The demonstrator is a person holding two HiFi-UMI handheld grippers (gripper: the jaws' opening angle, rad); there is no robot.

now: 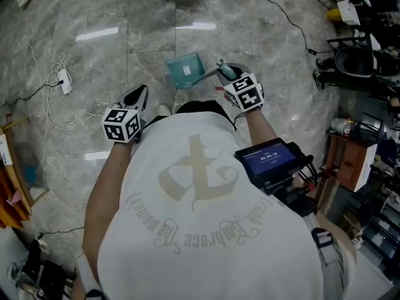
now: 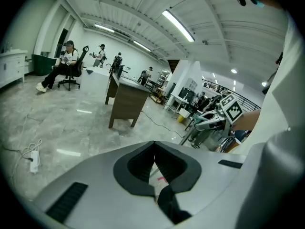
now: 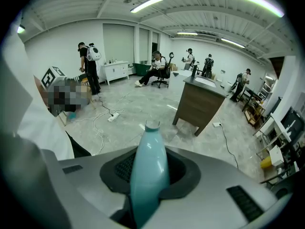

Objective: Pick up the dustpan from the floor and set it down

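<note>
A teal dustpan [image 1: 186,69] hangs over the grey marble floor just ahead of me in the head view, its pan pointing away and its handle running back to the right. My right gripper [image 1: 224,71] is shut on that handle. In the right gripper view the teal handle [image 3: 148,142] rises between the dark pads of the right gripper [image 3: 147,185]. My left gripper [image 1: 136,96] is lower left of the dustpan and apart from it. In its own view the left gripper [image 2: 155,165] has its jaws together with nothing between them.
A white power strip with loose cables [image 1: 64,80] lies on the floor to the left. Racks and equipment [image 1: 356,61] crowd the right side. A brown desk [image 3: 198,104] stands further off, and a person sits on an office chair [image 2: 64,68].
</note>
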